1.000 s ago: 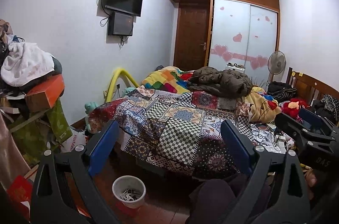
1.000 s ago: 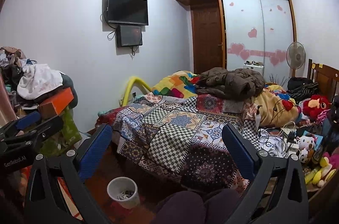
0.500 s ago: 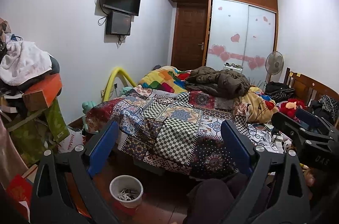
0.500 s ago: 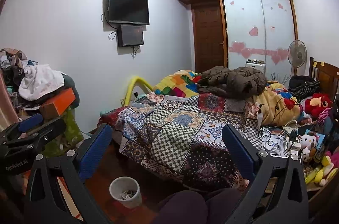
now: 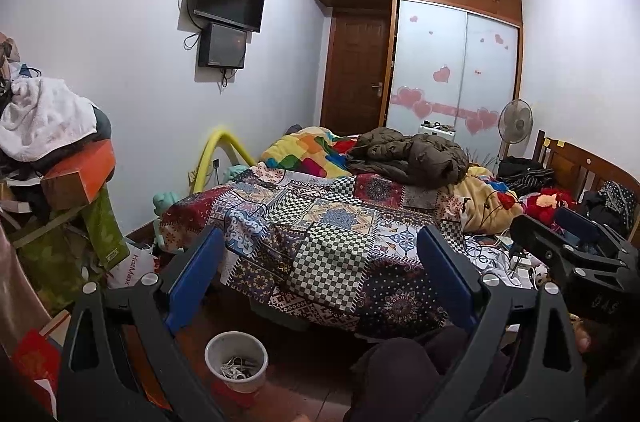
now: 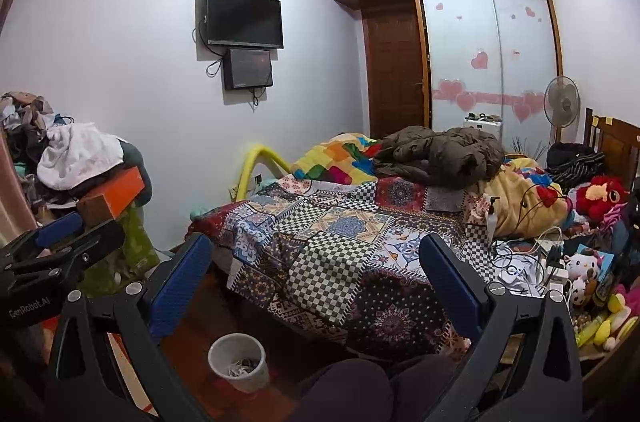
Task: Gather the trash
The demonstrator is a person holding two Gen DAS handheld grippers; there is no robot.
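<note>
A small white waste bin [image 5: 236,361] with white scraps inside stands on the dark wood floor in front of the bed; it also shows in the right wrist view [image 6: 239,361]. My left gripper [image 5: 320,262] is open and empty, held above the floor facing the bed. My right gripper [image 6: 316,266] is open and empty too, beside it. The right gripper shows at the right edge of the left wrist view [image 5: 568,254]; the left gripper shows at the left edge of the right wrist view [image 6: 60,250].
A bed with a patchwork quilt [image 5: 320,222], a brown jacket [image 5: 412,154] and cables and soft toys [image 6: 580,262] fills the middle. A cluttered pile with an orange box [image 5: 76,174] stands at left. My knees [image 6: 348,390] are in front.
Both grippers have drifted slightly back and up, so the bed and bin sit a little lower and farther. Both stay open.
</note>
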